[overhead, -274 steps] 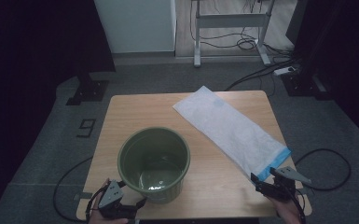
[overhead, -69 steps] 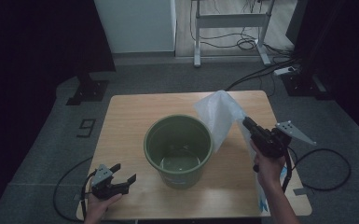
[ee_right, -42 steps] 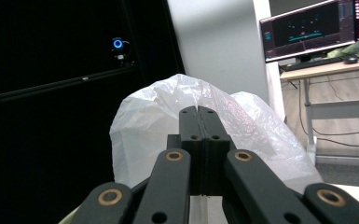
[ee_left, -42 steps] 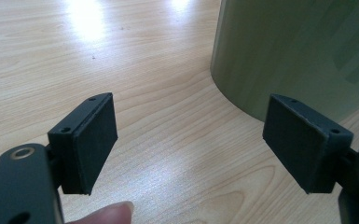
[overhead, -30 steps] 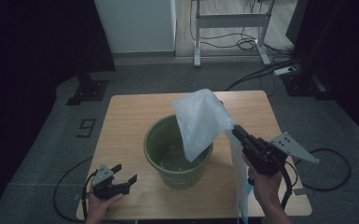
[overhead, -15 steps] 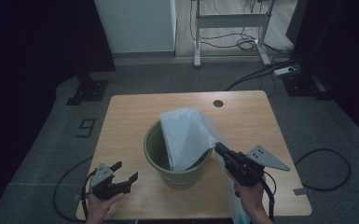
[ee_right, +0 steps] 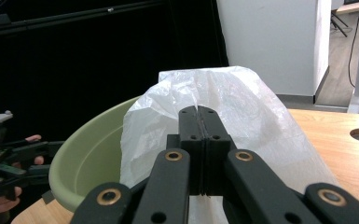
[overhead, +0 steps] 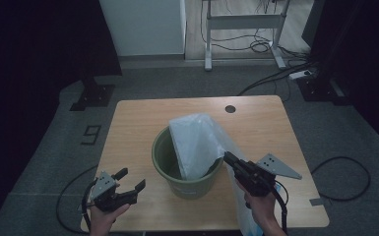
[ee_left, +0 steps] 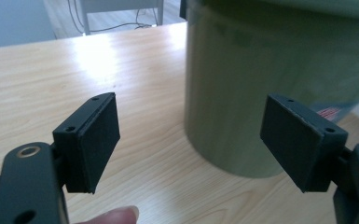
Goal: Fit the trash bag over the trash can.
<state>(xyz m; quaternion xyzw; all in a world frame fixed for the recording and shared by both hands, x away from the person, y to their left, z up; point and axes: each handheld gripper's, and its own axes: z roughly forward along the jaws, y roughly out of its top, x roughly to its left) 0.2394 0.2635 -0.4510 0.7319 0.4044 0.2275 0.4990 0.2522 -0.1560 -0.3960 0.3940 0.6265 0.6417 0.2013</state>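
Nearest me, the left tongs (overhead: 128, 189) wait spread apart at seven o'clock on the desk (overhead: 133, 128). At five o'clock the right tongs (overhead: 228, 158), clamped on the plastic bag (overhead: 194, 142), have swung it from above down into the green bin (overhead: 165, 164); lining has begun. No writing is legible.
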